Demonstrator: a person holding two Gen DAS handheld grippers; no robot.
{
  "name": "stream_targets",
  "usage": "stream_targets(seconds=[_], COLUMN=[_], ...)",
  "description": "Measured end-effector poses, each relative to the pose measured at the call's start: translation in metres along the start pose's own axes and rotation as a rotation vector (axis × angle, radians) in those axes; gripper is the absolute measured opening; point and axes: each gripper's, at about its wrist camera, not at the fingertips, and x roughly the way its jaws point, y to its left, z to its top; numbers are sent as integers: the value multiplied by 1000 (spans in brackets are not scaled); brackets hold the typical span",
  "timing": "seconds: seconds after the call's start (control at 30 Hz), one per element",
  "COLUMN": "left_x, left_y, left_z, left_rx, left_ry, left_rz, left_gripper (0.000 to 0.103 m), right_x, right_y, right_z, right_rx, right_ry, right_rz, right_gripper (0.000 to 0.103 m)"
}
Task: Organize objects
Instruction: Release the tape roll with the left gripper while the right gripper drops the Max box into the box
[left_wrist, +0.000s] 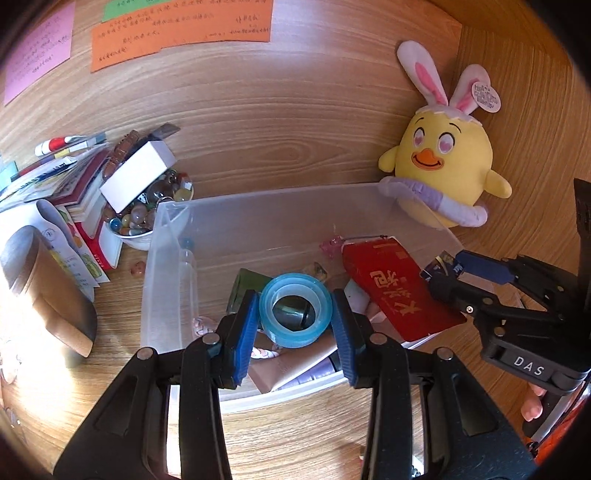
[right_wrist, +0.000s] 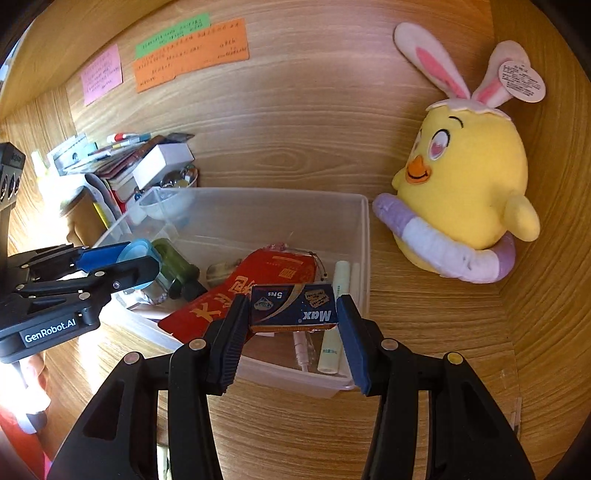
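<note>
A clear plastic bin (left_wrist: 258, 206) (right_wrist: 364, 236) sits on the wooden desk. Inside lie a red envelope (left_wrist: 399, 291) (right_wrist: 273, 280), a green bottle (right_wrist: 175, 266) and small items. My left gripper (left_wrist: 295, 310) (right_wrist: 136, 264) is shut on a blue roll of tape (left_wrist: 295, 306) (right_wrist: 138, 251), held over the bin's near side. My right gripper (right_wrist: 293, 314) (left_wrist: 447, 267) is shut on a small dark blue box marked "Max" (right_wrist: 293, 308) (left_wrist: 443, 264), held above the bin's right part over the envelope.
A yellow plush chick with rabbit ears (left_wrist: 447, 166) (right_wrist: 469, 184) leans in the right corner. Left of the bin are a bowl of marbles (left_wrist: 147, 210), a white box (left_wrist: 138, 175), stacked books (left_wrist: 85, 206) and a brown cylinder (left_wrist: 44, 288). Coloured notes (left_wrist: 177, 33) stick on the back panel.
</note>
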Motion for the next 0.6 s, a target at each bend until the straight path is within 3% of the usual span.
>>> stream_targets(seconds=[0.33, 0.5, 0.6], left_x=[11, 7, 4], left_y=[1, 3, 5], left_z=[-6, -7, -7], left_rx=[-4, -15, -16], left_ry=[30, 20, 12], left_rz=[-6, -10, -7], left_gripper=[40, 62, 65], right_x=[7, 7, 5], right_y=[7, 6, 9], right_z=[1, 3, 3], right_rx=[-31, -26, -35], right_ry=[-4, 8, 5], right_rz=[-3, 16, 7], right_gripper=[45, 47, 56])
